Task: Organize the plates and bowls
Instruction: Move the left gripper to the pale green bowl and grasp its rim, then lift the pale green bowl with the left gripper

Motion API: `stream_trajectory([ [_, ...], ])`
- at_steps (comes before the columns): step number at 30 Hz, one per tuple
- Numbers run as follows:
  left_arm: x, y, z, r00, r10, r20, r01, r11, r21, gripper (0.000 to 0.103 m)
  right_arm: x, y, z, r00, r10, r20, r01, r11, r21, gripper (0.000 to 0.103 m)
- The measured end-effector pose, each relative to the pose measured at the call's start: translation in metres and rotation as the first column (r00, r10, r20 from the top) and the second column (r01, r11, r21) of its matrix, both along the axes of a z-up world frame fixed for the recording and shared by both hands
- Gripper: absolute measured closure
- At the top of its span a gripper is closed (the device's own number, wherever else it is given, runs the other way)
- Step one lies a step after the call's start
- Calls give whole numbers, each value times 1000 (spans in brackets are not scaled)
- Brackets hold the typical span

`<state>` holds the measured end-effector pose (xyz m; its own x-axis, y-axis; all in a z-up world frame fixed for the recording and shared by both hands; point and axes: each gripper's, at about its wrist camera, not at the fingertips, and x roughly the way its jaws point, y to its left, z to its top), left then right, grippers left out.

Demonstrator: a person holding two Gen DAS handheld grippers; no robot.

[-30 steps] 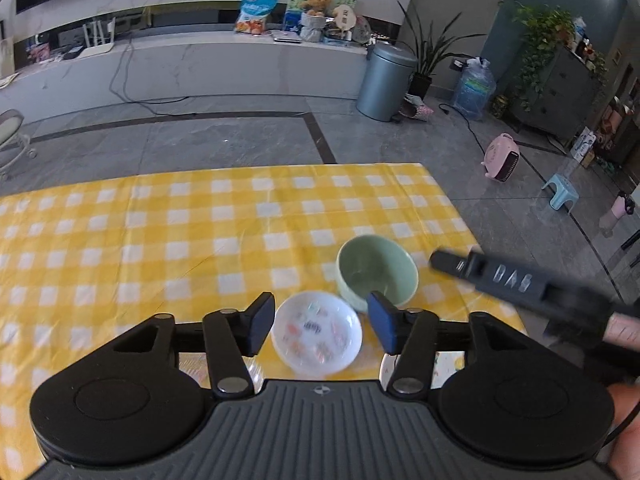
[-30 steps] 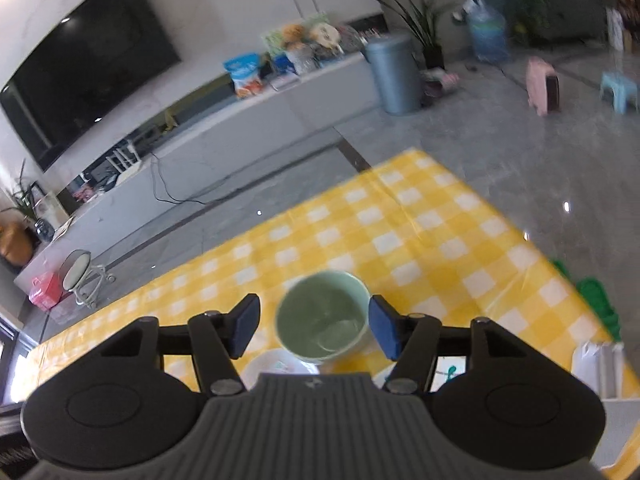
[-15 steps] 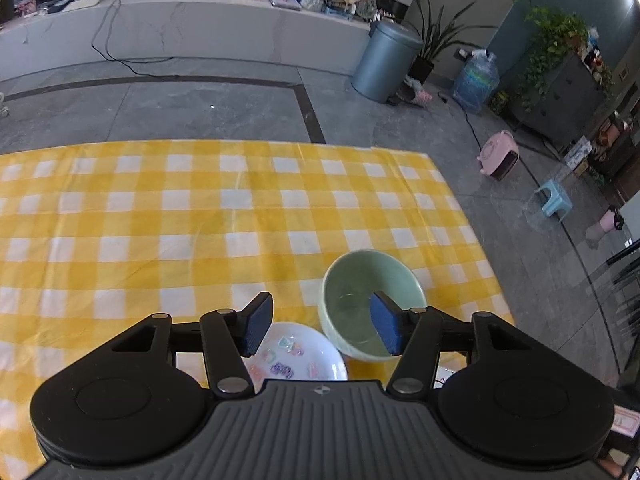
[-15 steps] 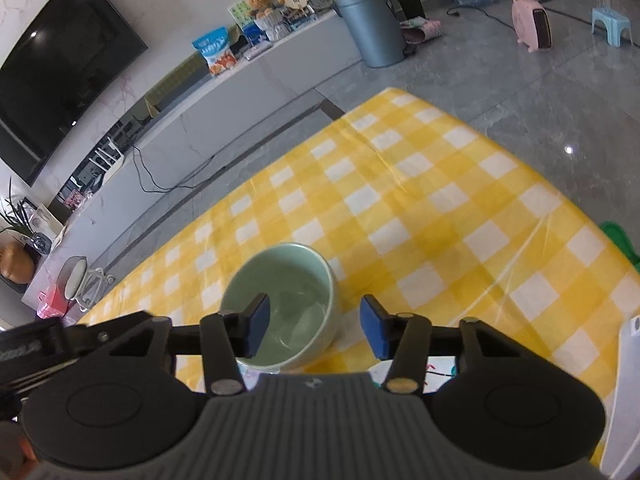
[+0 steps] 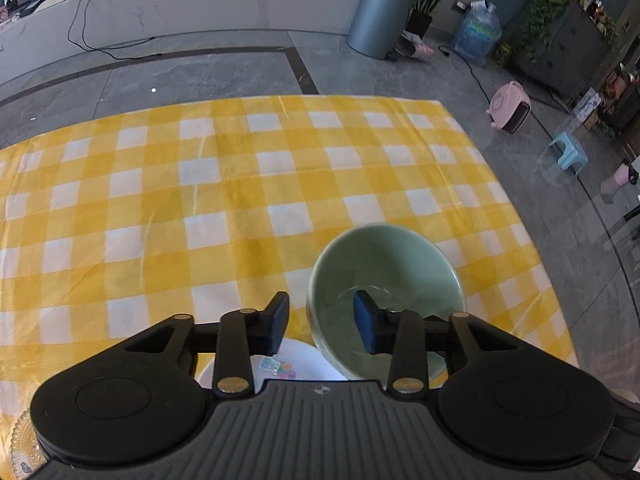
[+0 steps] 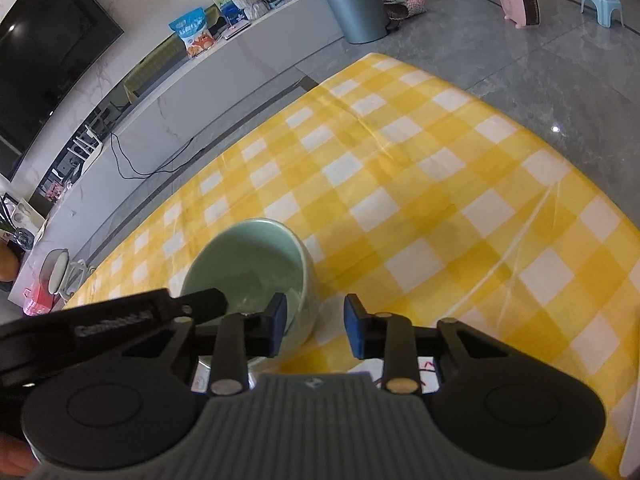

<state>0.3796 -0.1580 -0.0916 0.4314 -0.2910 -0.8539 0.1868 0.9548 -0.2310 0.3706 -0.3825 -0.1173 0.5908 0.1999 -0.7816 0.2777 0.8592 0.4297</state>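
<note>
Bowl rim sits between both grippers' closing jaws, left gripper and right gripper on opposite walls, neither pinching yet; best squeeze evenly and lift level.

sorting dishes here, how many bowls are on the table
1: a green bowl on the yellow checked tablecloth, beside a white patterned plate that the left gripper partly hides. More dishes may be hidden under the grippers.

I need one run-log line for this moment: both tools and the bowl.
left tool: closing, straddling green bowl rim | right tool: closing, straddling opposite rim | bowl: on checked cloth, not clamped
</note>
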Motion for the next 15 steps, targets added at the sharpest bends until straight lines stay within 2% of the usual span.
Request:
stream_trajectory([
  [9,11,-16,-13,999,17,-27,-15,998,66,80,3,-4,-7,1000,-8,-11,9,998,62,76],
  [11,11,-18,-13,1000,18,-20,-16,997,81,87,4,-5,-9,1000,-7,-13,8,997,79,79],
  [12,10,-18,-12,1000,15,-9,-14,996,90,88,4,-5,-9,1000,-4,-13,5,996,92,84],
  [15,8,-21,-9,1000,11,4,-11,995,96,90,4,-2,-9,1000,2,-18,0,997,81,85],
])
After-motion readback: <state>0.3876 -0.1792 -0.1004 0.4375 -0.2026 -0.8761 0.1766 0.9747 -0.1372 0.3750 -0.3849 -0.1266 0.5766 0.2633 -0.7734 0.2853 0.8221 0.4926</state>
